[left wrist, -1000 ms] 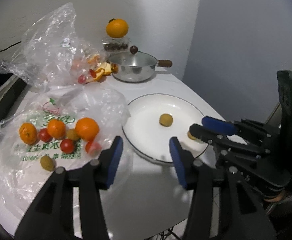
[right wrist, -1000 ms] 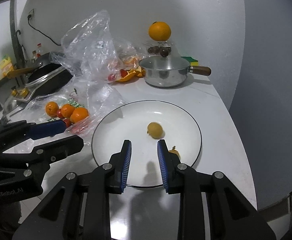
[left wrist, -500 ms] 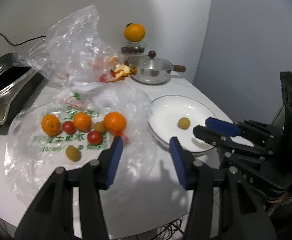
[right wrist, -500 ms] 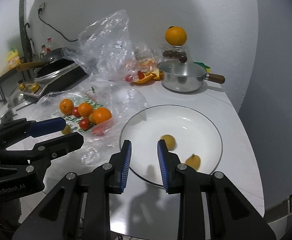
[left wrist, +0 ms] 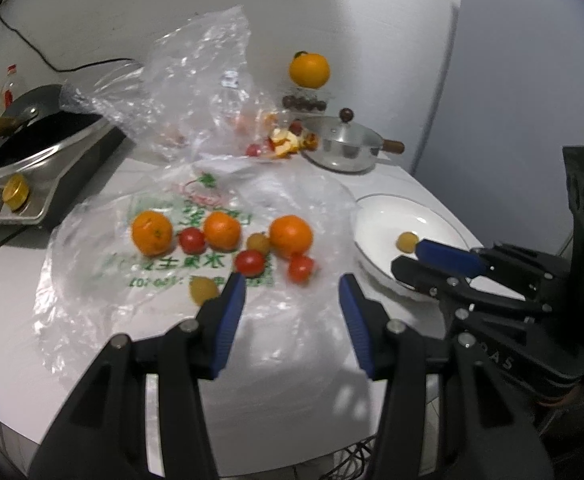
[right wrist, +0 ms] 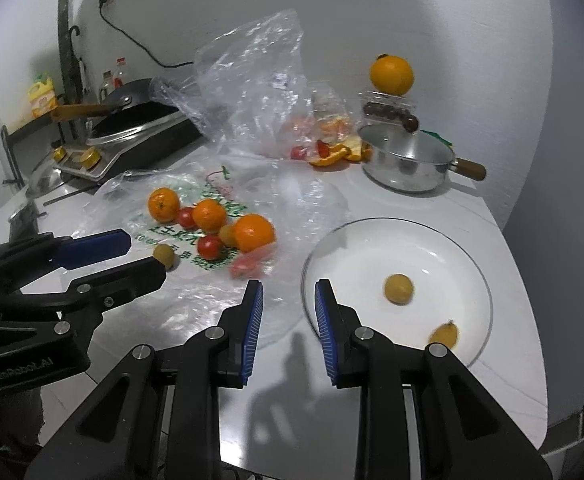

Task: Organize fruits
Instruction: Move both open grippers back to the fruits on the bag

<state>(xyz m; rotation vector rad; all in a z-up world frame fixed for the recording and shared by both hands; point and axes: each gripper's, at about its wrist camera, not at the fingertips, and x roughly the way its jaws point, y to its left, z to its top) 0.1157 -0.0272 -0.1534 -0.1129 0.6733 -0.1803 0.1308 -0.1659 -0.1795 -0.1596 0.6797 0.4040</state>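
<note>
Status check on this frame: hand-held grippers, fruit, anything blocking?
Left hand-held gripper open, empty. Right hand-held gripper nearly shut, empty. Two yellow fruits on plate; oranges, tomatoes on plastic bag. Nothing blocking.

My left gripper [left wrist: 292, 294] points forward and down with its blue-padded jaws standing moderately apart and nothing between them. My right gripper [right wrist: 288, 308] is angled down the same way just beside it, its jaws drawn close with a narrow gap left and nothing gripped. In each wrist view I see the other gripper alongside, the two near each other but not touching
</note>
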